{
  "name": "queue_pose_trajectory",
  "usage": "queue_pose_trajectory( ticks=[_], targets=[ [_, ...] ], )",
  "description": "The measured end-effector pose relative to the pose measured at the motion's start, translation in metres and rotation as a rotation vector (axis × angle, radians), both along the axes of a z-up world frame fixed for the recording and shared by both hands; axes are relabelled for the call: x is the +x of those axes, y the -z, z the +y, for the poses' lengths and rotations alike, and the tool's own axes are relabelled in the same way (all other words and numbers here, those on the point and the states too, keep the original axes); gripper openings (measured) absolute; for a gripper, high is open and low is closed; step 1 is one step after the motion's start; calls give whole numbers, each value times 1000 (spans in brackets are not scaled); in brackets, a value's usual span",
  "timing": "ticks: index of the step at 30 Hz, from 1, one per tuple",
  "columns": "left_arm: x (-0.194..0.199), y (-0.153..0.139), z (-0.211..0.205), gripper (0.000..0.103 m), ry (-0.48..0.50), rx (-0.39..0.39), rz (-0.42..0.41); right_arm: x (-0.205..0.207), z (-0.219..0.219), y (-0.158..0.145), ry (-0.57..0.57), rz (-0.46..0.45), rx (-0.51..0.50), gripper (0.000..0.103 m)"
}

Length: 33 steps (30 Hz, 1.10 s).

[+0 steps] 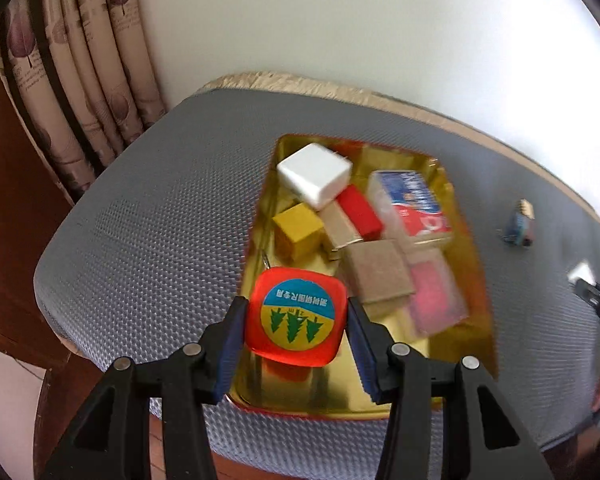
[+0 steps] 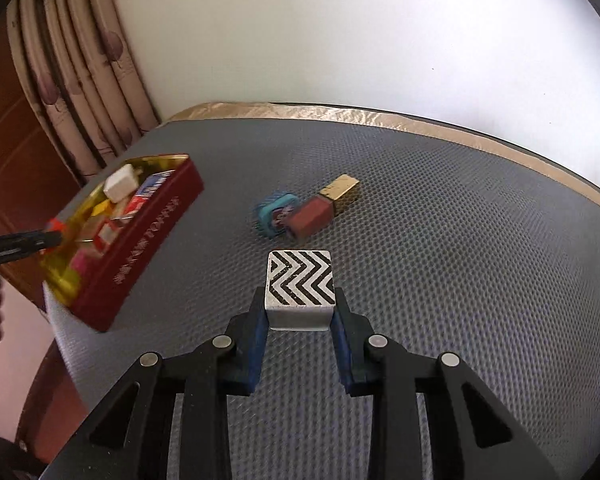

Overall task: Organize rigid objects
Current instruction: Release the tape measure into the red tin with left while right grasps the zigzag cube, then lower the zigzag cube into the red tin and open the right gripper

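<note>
My left gripper is shut on an orange tape measure with a blue and yellow tree label, held over the near end of the gold-lined tin. Inside the tin lie a white block, a yellow cube, a red block, a blue and red box and brown card pieces. My right gripper is shut on a silver cube with black zigzag stripes, just above the grey mat. The tin shows red outside walls at the left in the right wrist view.
On the grey mesh mat beyond the striped cube lie a teal-edged small item, a dull red block and a gold block. Patterned curtains hang at the left; a white wall stands behind. The mat's edge drops off nearby.
</note>
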<state>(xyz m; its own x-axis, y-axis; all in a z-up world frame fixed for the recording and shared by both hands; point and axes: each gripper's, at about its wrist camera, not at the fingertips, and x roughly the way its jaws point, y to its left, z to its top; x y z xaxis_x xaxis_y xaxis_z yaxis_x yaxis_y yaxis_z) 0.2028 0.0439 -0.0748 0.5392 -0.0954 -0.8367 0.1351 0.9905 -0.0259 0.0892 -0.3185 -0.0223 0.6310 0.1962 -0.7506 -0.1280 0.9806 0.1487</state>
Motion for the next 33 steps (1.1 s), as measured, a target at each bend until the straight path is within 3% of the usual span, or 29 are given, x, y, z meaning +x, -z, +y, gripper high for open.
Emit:
queue_pose_trajectory(
  ticks=[10,18,22,27,30,33],
  targets=[
    [17,8,0,50,64,-1,14,-12,25,-10,-44,3,38,28],
    [22,-11,4,52,31,-8,-55,-15,43,-20,-79,-7,55,28],
    [-18,-38,16,52,-68,-85,-152,-15,65,-37,-135,-30,73,28],
    [-89,-43,19,53,-223,-46,-214,-6,118,-52,-263,-40,92,28],
    [-110,-36,18,54,-265,19,-193,4,158,-50,-348,-26,90,28],
    [-120,-34,21,54,-283,34,-190,17,192,-39,-396,-1,78,28]
  ],
)
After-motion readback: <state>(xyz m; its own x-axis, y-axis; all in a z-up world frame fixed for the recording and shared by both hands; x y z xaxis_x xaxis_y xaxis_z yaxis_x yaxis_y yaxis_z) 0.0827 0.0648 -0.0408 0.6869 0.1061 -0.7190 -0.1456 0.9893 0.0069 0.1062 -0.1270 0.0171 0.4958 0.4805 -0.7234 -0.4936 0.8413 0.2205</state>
